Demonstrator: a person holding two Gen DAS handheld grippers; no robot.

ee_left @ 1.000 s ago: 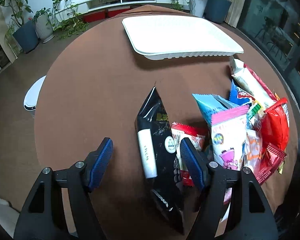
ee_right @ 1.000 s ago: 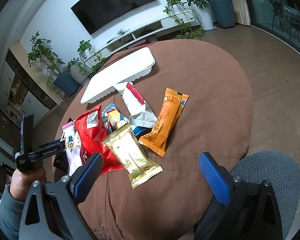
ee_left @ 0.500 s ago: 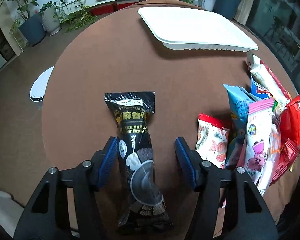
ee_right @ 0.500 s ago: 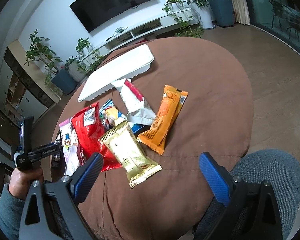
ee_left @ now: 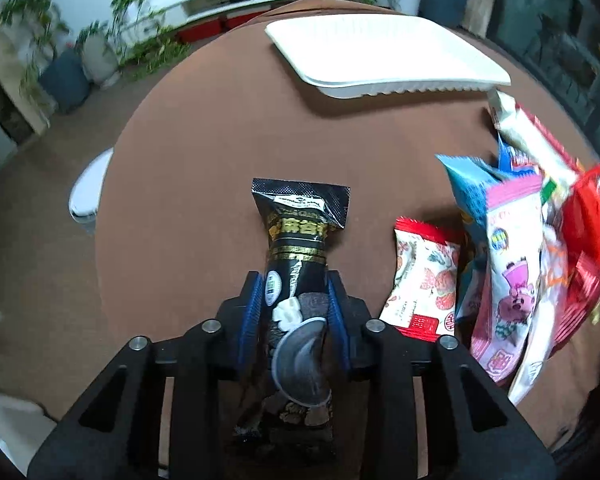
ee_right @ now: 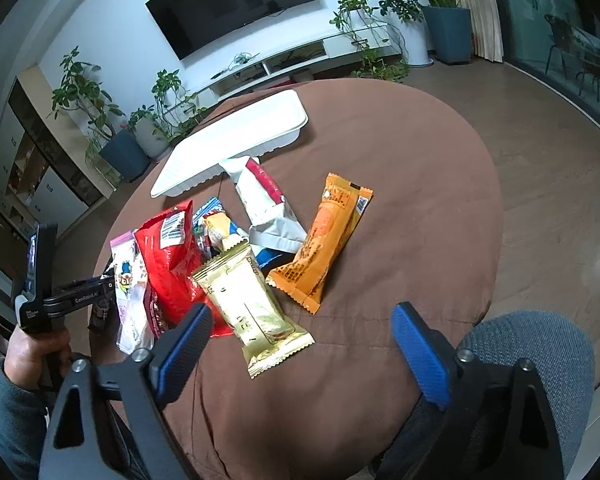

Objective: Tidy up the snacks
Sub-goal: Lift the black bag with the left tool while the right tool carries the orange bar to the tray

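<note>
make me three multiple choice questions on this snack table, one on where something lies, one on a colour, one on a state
1. Where does the white tray lie on the brown table?
A. at the far side, beyond the snacks
B. under the snack pile
C. on the floor

2. What colour is the packet lying to the right of the gold packet in the right wrist view?
A. green
B. orange
C. purple

3. How is the left tool?
A. wide open over bare cloth
B. closed on the black packet
C. gripping the tray

Answers:
1 A, the tray sits past every packet, with nothing in it.
2 B, the orange packet lies beside the gold one.
3 B, its blue pads press on both sides of the black packet, having just closed in.
</note>
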